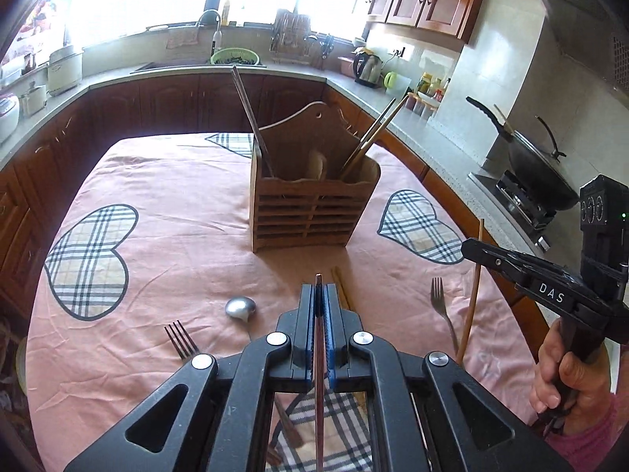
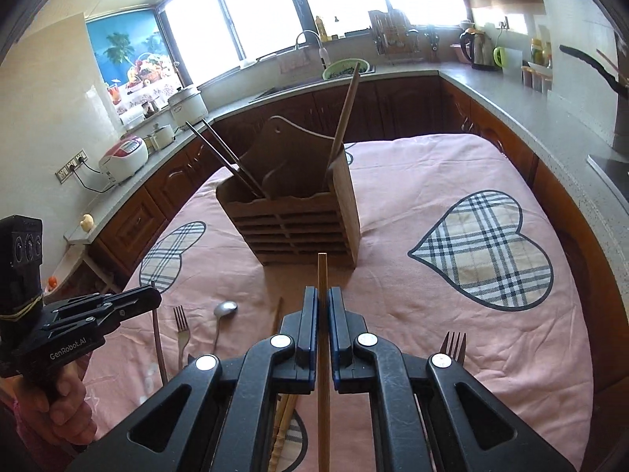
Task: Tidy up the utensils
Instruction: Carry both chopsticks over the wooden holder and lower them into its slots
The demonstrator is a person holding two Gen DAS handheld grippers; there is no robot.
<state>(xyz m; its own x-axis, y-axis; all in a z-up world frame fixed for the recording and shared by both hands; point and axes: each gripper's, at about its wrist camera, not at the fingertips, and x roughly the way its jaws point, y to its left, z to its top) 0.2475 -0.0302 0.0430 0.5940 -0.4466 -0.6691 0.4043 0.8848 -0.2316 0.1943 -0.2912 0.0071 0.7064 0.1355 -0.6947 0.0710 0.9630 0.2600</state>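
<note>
The left gripper (image 1: 319, 289) is clamped narrow on a dark reddish chopstick (image 1: 319, 373), which runs straight between its jaws. The right gripper (image 2: 323, 295) is pressed shut on a light wooden chopstick (image 2: 323, 338). Both sticks are lifted above the pink tablecloth (image 1: 177, 181).

The wooden utensil holder (image 1: 312, 204) stands ahead of both grippers, a little left of the right one. Its left compartment has dark chopsticks (image 1: 251, 126) and its right compartment has light ones (image 1: 369, 137); something pale is in the middle, I cannot tell what.

I think the step now is to carry each stick to the compartment of the same kind. To do it well, each stick should be turned nearly upright over its opening and its lower end brought inside the rim before the jaws open, so it does not hit the front wall or tip the holder.

Below the grippers a spoon (image 1: 240, 308), two forks (image 1: 181, 340) (image 1: 439, 303) and more chopsticks (image 1: 341, 291) wait on the cloth.
</note>
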